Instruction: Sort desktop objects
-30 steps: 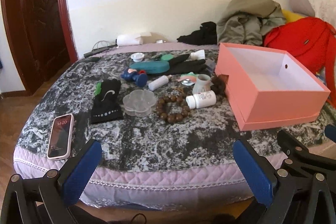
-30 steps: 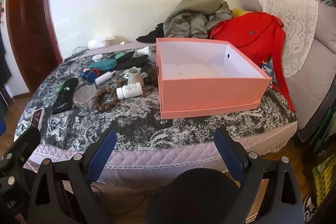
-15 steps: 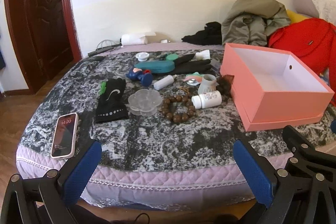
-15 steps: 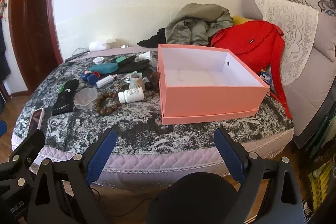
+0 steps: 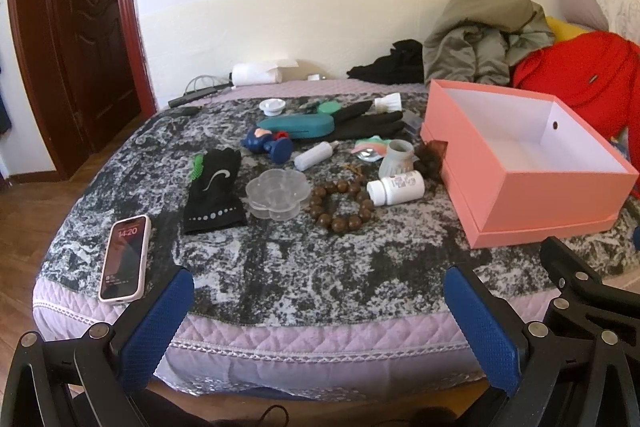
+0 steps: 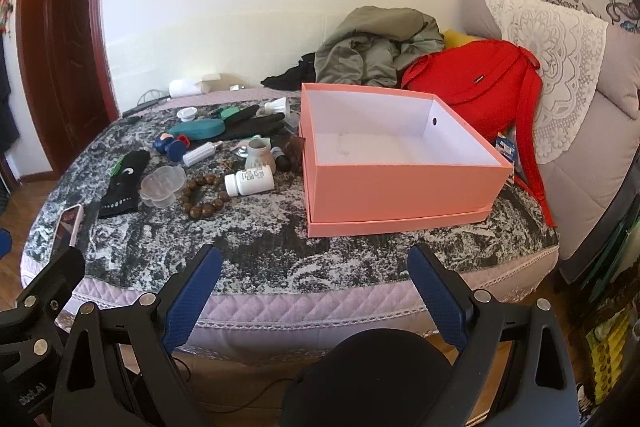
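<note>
Near bed's [image 5: 280,267] front edge: both grippers [image 5: 320,311] [image 6: 316,291] spread, empty. White bottle [image 5: 396,188] light, rigid, likely slippery; grip mid-body.

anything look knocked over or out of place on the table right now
Nothing is spilled or broken. The white pill bottle lies on its side beside the bead bracelet, and a small spray bottle lies flat too. The pink box holds nothing yet; the rest is loose clutter waiting to be sorted.
</note>
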### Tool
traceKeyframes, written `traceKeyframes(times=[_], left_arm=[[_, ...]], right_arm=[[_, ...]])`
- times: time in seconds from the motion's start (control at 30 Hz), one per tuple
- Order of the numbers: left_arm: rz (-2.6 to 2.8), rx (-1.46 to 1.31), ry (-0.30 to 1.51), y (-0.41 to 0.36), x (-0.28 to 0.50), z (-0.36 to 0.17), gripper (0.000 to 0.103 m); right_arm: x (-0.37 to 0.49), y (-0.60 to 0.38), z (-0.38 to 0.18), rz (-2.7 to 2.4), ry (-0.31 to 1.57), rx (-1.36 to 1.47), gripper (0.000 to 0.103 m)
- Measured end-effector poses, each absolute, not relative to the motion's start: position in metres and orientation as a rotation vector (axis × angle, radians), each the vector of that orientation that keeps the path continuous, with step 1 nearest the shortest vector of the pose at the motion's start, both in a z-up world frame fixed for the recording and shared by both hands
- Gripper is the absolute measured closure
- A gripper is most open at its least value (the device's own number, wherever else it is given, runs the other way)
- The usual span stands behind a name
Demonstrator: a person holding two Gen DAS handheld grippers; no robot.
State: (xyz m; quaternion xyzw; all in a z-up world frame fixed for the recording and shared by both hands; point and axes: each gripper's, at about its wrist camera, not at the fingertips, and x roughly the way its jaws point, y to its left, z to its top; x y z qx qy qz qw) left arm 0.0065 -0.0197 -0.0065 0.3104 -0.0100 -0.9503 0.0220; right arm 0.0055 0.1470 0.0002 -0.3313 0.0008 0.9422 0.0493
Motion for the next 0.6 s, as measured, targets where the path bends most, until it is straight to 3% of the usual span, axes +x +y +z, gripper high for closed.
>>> traceKeyframes(times=[0.6], left_arm=[[-2.935,0.964,-0.028,-0.0236,0.0061,-0.0062,0.0]], right_arm=[[0.0038,0.1421,0.0028,2.881,-0.033,-0.989,0.007]])
